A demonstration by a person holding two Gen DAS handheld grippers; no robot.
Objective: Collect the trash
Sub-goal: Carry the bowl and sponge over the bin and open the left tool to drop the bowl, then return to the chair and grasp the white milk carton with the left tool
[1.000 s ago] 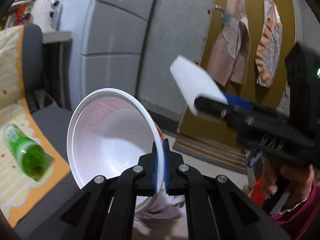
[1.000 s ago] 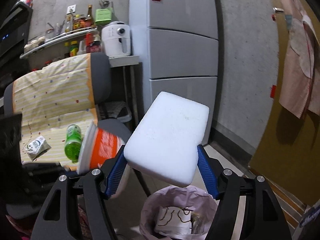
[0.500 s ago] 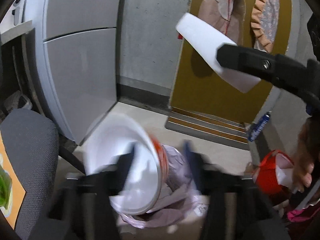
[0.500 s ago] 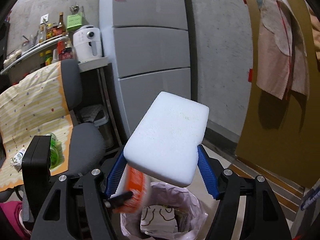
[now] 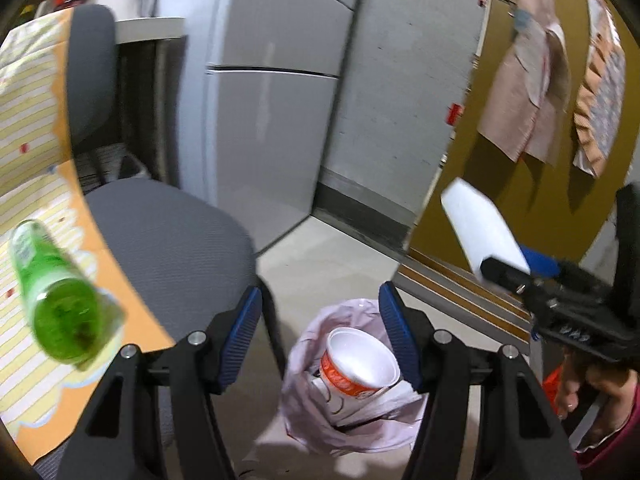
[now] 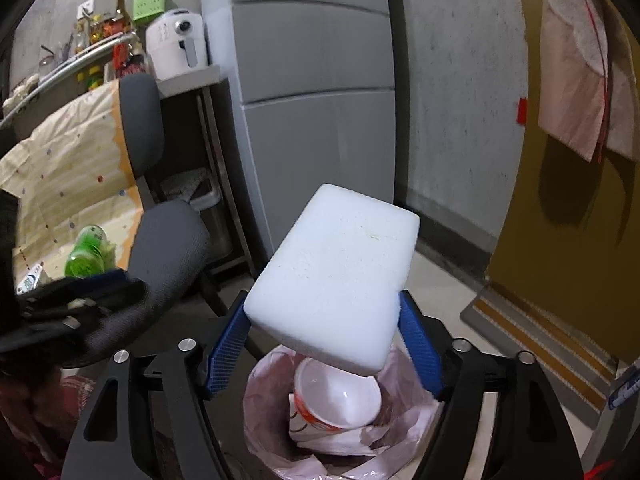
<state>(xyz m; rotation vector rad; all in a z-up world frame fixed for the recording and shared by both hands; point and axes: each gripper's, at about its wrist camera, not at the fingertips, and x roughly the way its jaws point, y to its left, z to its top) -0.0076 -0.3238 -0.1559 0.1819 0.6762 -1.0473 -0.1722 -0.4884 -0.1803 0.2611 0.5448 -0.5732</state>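
Directly under my right claw (image 6: 322, 344), clamped on foam block (image 6: 334, 276): bin bag (image 6: 264, 412); left claw (image 5: 320, 336) gapes, empty.

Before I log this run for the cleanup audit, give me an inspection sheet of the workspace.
Surface: pale floor; table under yellow striped cloth.
Job's things: orange-and-white cup lies in the pink-lined trash bin; white foam block held above the bin; green bottle lying on the cloth.
Clutter: small wrapper beside the bottle.
Grippers: left gripper open, empty; right gripper shut on the foam block.
Cables: nothing seen.
Surroundings: grey office chair, grey fridge, white air fryer, cloths hung on a brown door.
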